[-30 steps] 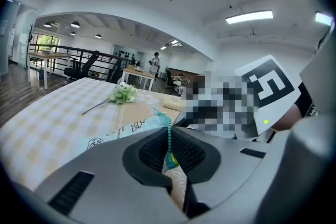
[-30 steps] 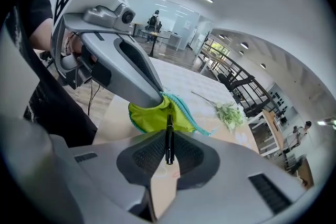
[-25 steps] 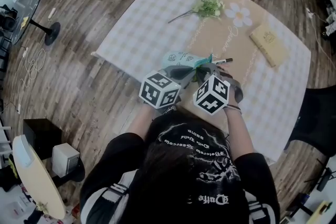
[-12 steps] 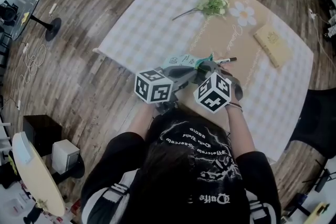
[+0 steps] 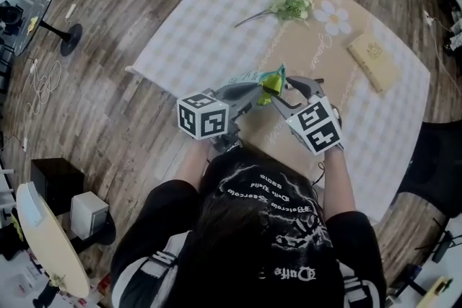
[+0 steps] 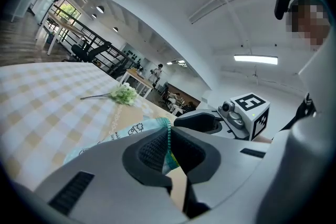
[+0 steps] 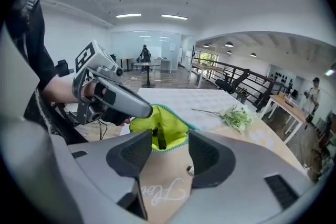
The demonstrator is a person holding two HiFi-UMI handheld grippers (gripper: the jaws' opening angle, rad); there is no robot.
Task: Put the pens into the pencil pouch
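Where the left tongs (image 6: 170, 157) pinch the teal rim of the pencil pouch (image 7: 167, 131), its mouth is held up over the counter (image 5: 209, 32), lime lining gaping, and a dark pen (image 7: 160, 136) lies inside. To the right, the right tongs (image 7: 169, 157) have just been opening and stand spread, nothing caught between them, facing that mouth.

Table (image 5: 202, 40): pouch (image 5: 271, 81) near the front edge, pen (image 7: 159, 138) in it; flowers (image 5: 290, 7) behind, at the far side; book (image 5: 370, 61) right of flowers.
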